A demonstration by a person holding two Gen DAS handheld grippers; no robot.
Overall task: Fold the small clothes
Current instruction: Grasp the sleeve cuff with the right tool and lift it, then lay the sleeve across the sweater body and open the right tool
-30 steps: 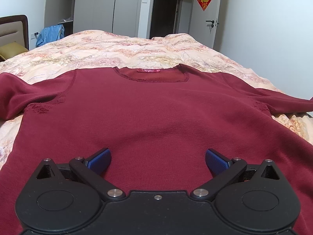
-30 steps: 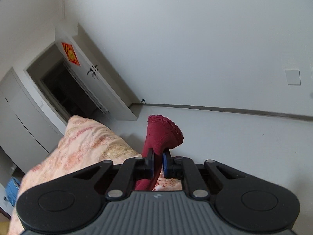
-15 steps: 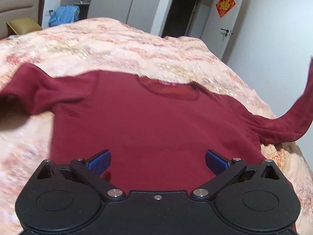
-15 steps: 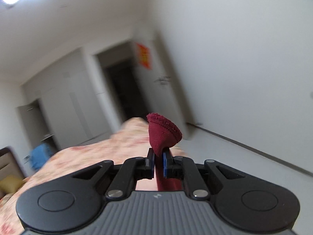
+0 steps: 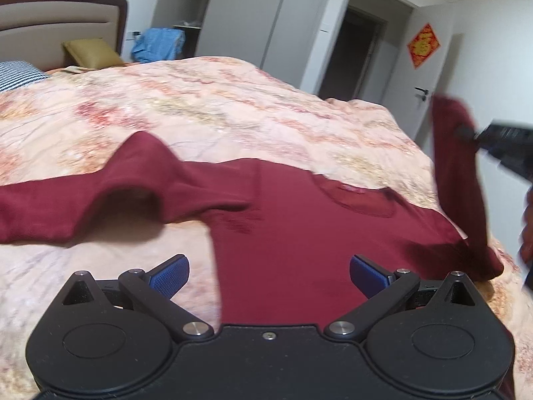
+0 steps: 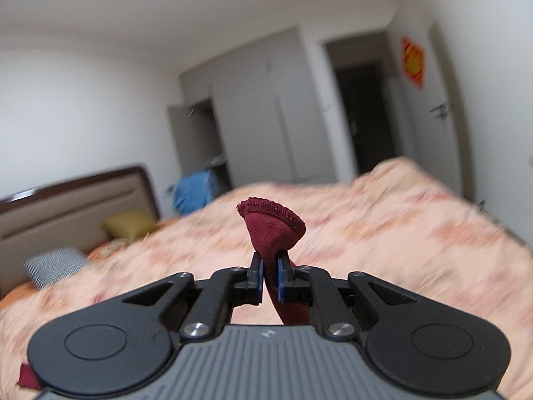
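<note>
The top (image 5: 293, 233) is plain dark red, on a quilt (image 5: 233, 110) of peach with a faded floral print. Black grippers carry blue fingers (image 5: 170, 271); a mustard pillow (image 5: 91, 53) sits beside a black-and-white checked one (image 5: 16, 70).

Right gripper (image 6: 269, 278) jaws clamped on a dark red sleeve (image 6: 271, 225); the cuff fans out above the blue pads (image 6: 281, 278), hem stitching visible, rest of the fabric drops below between the linkages. Behind it: bed (image 6: 383, 233) with floral quilt, motion-blurred. Headboard (image 6: 73, 200) at left, yellow pillow (image 6: 128, 223) and checked pillow (image 6: 53, 265) by it. Blue cloth (image 6: 195, 191) near the grey wardrobe (image 6: 266, 110). Red decoration (image 6: 412, 61) on the door.
</note>
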